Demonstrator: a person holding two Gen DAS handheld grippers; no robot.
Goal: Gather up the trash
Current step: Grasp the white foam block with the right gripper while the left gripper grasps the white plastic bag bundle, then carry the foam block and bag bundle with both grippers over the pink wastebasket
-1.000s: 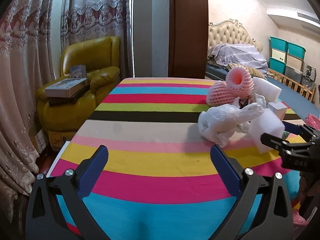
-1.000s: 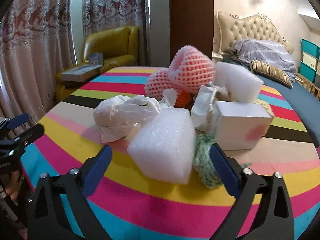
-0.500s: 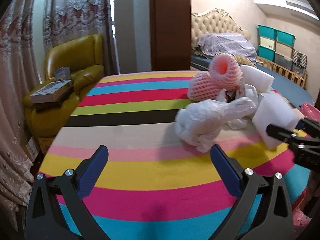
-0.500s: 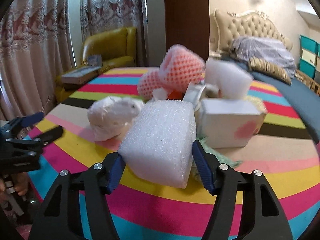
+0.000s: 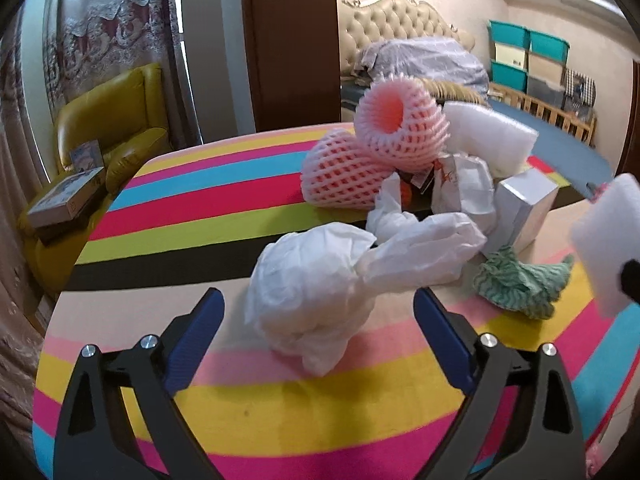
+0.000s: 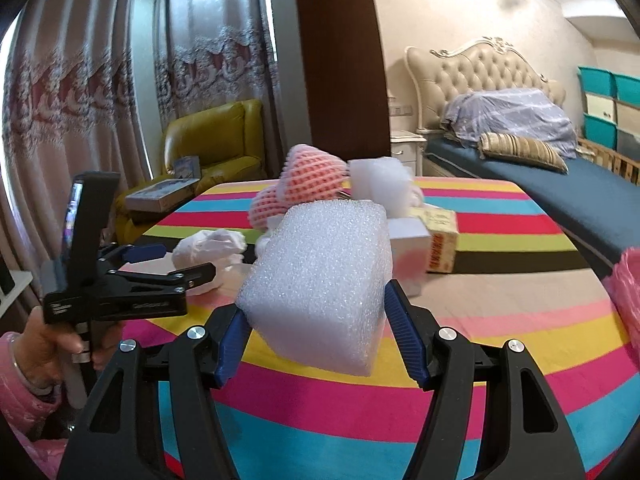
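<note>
A pile of trash lies on the striped table (image 5: 200, 208): a crumpled white plastic bag (image 5: 312, 292), two pink foam fruit nets (image 5: 400, 128), a white box (image 5: 524, 200) and a green mesh rag (image 5: 516, 280). My left gripper (image 5: 318, 300) straddles the white bag; its jaws are closing, and the pads stand clear of the bag. My right gripper (image 6: 316, 312) is shut on a white foam block (image 6: 320, 280) and holds it above the table. That block also shows at the right edge of the left wrist view (image 5: 604, 240). The left gripper (image 6: 176, 260) appears at the left of the right wrist view.
A yellow armchair (image 5: 108, 132) with boxes on it stands beyond the table's far left. A bed (image 6: 520, 184) lies to the right. A yellow carton (image 6: 440, 240) sits behind the white box. Pink plastic (image 6: 628, 300) shows at the right edge. A pink-sleeved hand (image 6: 36, 344) holds the left gripper.
The right gripper closed on the foam block and raised it off the table. The left gripper moved right and forward until the white bag lay between its jaws.
</note>
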